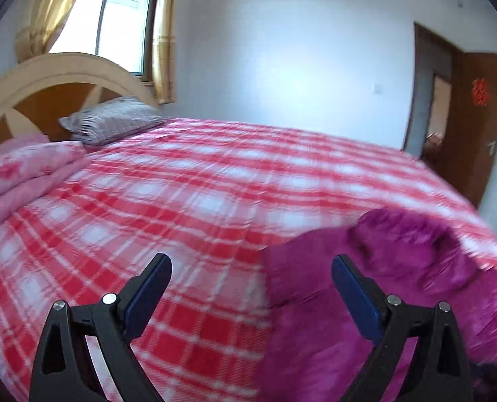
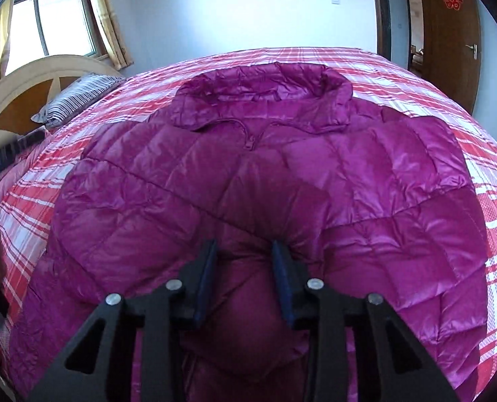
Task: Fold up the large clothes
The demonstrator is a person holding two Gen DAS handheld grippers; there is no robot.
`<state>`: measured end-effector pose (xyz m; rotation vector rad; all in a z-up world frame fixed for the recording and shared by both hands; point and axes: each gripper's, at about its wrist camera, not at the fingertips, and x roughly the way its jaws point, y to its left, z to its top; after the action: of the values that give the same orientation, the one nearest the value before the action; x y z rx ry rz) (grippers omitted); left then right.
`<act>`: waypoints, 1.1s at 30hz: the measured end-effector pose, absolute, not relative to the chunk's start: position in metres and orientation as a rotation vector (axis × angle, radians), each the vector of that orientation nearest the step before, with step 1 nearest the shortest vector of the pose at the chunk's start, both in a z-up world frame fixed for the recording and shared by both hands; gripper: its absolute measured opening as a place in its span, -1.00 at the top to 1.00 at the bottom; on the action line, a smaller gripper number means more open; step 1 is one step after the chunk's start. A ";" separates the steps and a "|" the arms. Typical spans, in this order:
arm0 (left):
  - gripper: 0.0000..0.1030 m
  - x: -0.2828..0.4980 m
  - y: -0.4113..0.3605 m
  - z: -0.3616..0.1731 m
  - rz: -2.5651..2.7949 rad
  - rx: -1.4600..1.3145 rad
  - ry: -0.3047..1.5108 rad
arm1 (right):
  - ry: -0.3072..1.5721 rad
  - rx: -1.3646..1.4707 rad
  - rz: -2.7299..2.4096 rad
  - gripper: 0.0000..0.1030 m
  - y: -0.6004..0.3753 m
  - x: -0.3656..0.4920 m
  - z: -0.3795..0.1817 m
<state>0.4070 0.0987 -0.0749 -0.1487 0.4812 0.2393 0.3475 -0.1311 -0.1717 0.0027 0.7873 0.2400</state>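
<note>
Right now the purple down jacket (image 2: 268, 174) lies spread front-up on the checked bed cover (image 2: 416, 67), collar toward the far edge. The right gripper (image 2: 245, 248) pinches a bunched fold of the jacket's lower front between its narrowed jaws. The left gripper (image 1: 252, 264) hangs spread and empty beside the jacket's left edge. Slippery shell fabric may slide from that small pinch, or the padding may spring back unfolded. Beyond the jacket's collar and left side, the cover offers ample open room.
</note>
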 end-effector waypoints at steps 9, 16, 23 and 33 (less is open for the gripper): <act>-0.88 0.479 0.023 -0.121 0.146 0.022 0.657 | 0.771 0.052 0.273 0.20 -0.139 0.344 -0.175; -0.93 0.510 0.054 -0.170 0.194 -0.109 0.873 | 0.765 0.067 0.286 0.19 -0.140 0.344 -0.176; -0.98 0.514 0.056 -0.181 0.207 -0.106 0.894 | 0.767 0.055 0.284 0.16 -0.139 0.344 -0.176; -0.98 0.511 0.053 -0.181 0.213 -0.103 0.880 | 0.639 0.028 0.223 -0.18 -0.136 0.339 -0.116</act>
<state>0.5107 0.0528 -0.1809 -0.1026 0.8800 0.2129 0.3392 -0.1362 -0.1159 0.0277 0.6385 0.2231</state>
